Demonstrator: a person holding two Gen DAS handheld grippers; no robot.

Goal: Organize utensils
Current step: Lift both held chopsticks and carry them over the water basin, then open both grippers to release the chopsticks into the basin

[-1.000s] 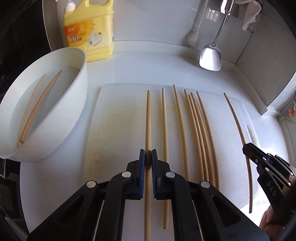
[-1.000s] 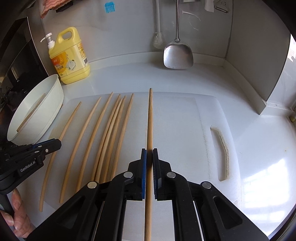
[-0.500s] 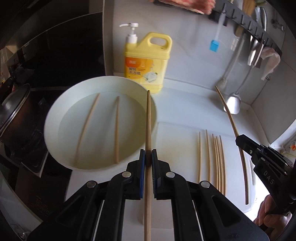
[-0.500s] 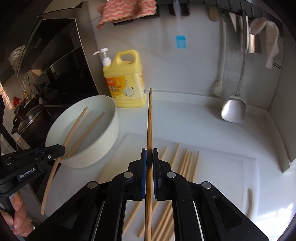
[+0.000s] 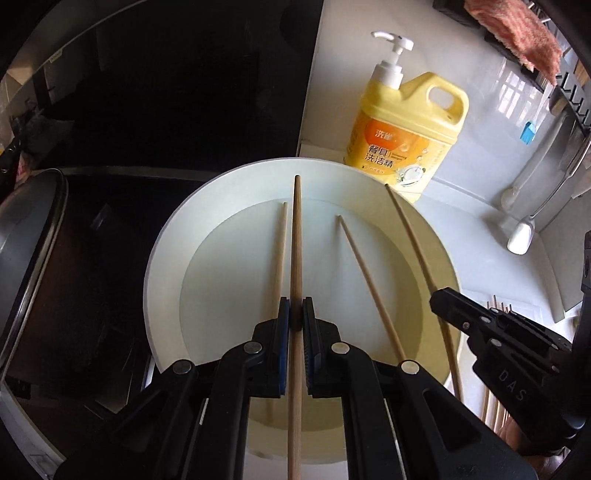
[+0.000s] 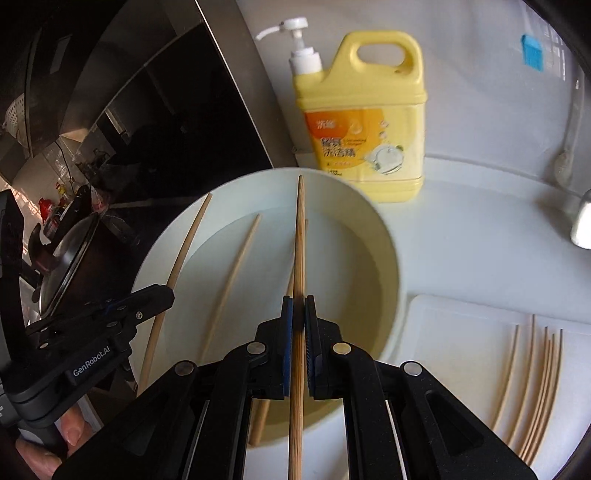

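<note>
My left gripper point(image 5: 295, 321) is shut on a wooden chopstick point(image 5: 296, 240) that hangs over the white bowl point(image 5: 166, 258) of water. Two more chopsticks point(image 5: 281, 251) point(image 5: 369, 288) lie in that bowl. My right gripper point(image 6: 298, 314) is shut on another chopstick point(image 6: 301, 229), also above the bowl point(image 6: 391, 258). In the left wrist view the right gripper point(image 5: 443, 302) and its stick point(image 5: 417, 251) hover over the bowl's right side. The right wrist view has the left gripper point(image 6: 159, 295) over the bowl's left rim. Several chopsticks point(image 6: 532, 369) lie on the white cutting board point(image 6: 461, 325).
A yellow detergent bottle point(image 6: 369, 122) stands right behind the bowl. A black stove point(image 5: 110, 240) with a pot lid point(image 6: 62, 258) lies left of it. A white brush point(image 5: 521, 236) hangs at the wall on the right, under a rack with a pink cloth point(image 5: 517, 33).
Both grippers lifted their chopsticks off the cutting board and carried them left, from above the board to above the bowl. Both stayed shut throughout.
</note>
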